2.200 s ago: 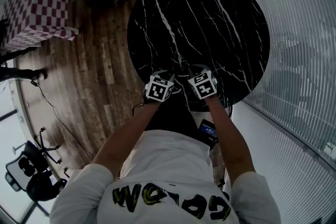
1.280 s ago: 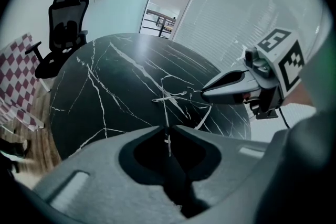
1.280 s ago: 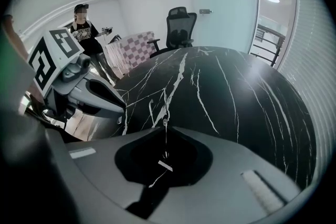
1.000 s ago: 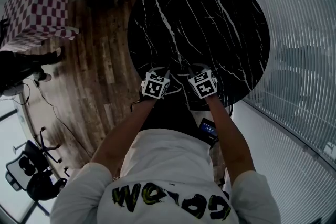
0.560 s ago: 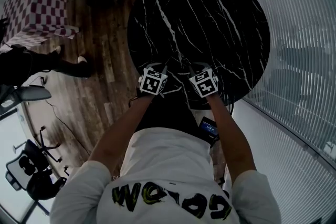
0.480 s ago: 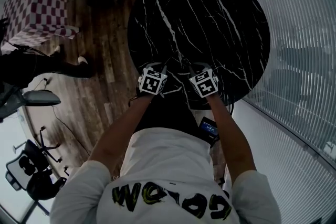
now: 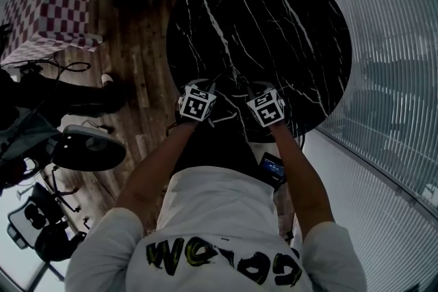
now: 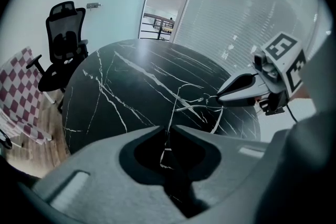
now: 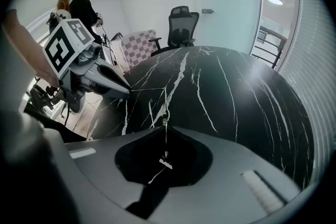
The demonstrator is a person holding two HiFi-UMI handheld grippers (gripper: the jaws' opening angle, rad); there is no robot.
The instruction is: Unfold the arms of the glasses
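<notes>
Silver wire, hair-thin: glasses [image 8: 174, 109], up in the air just over the near edge of the black marble tabletop [image 7: 274, 24], strung between the two grippers. Pinched at one part by the left gripper [image 8: 169, 131], fingers [image 8: 231, 141] pressed almost together with only the wire in the slit. Pinched at another part by the right gripper [image 9: 164, 126], fingers [image 9: 231, 149] likewise closed on a strand, with a small hinge-like bead just beyond the tips. Too fine to tell lens rim from arm, or how far either arm stands open.

Probably kept off the tabletop to leave an arm room to swing. Probably gripped at two places on purpose: one grip to steady the frame, the other to draw an arm round its hinge. Both grippers angled steeply down, tips near each other, marker cubes [image 7: 196, 100] side by side. A likely risk: bending so slight a wire with too firm a pull.

Farther out: wood floor [image 7: 137, 72] round the tabletop, a black office chair [image 8: 63, 44] and a checked cloth [image 7: 48, 7] beyond, a slatted wall [image 7: 390, 78] to the right, a person [image 9: 85, 12] standing well apart.
</notes>
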